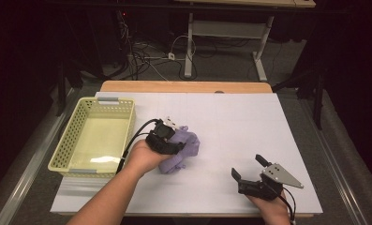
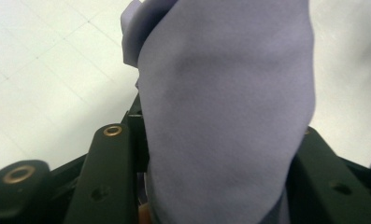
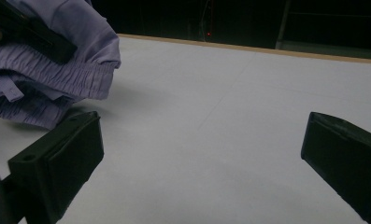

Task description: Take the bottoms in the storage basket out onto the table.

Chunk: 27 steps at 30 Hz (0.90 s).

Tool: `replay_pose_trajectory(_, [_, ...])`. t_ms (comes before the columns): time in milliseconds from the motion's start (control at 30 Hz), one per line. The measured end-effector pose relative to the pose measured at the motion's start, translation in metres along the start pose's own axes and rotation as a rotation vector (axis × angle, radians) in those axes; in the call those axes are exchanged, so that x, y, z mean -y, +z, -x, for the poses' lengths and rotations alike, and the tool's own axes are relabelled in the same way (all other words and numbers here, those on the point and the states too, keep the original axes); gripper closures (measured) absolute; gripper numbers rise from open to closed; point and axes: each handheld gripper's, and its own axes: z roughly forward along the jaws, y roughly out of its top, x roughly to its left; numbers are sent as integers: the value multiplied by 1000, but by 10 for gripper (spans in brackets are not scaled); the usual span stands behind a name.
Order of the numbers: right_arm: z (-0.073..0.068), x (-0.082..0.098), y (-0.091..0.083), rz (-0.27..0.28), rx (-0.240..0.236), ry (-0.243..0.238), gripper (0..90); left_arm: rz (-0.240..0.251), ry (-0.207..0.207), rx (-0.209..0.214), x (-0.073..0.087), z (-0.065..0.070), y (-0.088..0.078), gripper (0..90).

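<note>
A bundled lavender cloth point(image 1: 187, 149) with an elastic waistband lies bunched at the middle of the white table point(image 1: 240, 117). My left gripper point(image 1: 178, 140) comes at it from the left and is shut on the cloth point(image 2: 225, 116), which bulges up between its two black jaws. In the right gripper view the cloth point(image 3: 57, 70) hangs in folds at upper left, just above the table. My right gripper point(image 1: 248, 167) rests near the front right of the table, open, its jaws point(image 3: 202, 158) wide apart with nothing between them.
A pale yellow perforated basket point(image 1: 76, 129) stands at the left edge of the table, beside the left hand. The table's wooden far edge point(image 1: 183, 86) borders dark floor with cables and a desk frame point(image 1: 221, 33) behind.
</note>
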Motion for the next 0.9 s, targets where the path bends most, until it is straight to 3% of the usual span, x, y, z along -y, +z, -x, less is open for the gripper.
replay_pose_trajectory(167, [-1, 1, 1, -3, -1, -3, 0, 57, 14, 8, 12, 2, 12, 544])
replay_pose_trajectory(433, [-2, 1, 1, -7, -4, -3, 0, 146, -1, 18, 28, 2, 31, 522])
replay_pose_trajectory(567, [-3, 2, 2, -12, -6, -5, 0, 170, 13, -3, 35, 5, 42, 513])
replay_pose_trajectory(633, [-5, 2, 3, -16, -8, -8, 0, 208, 8, -18, 40, 7, 47, 506])
replay_pose_trajectory(800, [-7, 3, 4, -20, -12, -13, 0, 244, -9, -16, 44, 5, 50, 457])
replay_pose_trajectory(900, [-7, 4, 5, -25, -13, -13, 0, 252, -20, -24, 45, 5, 48, 317])
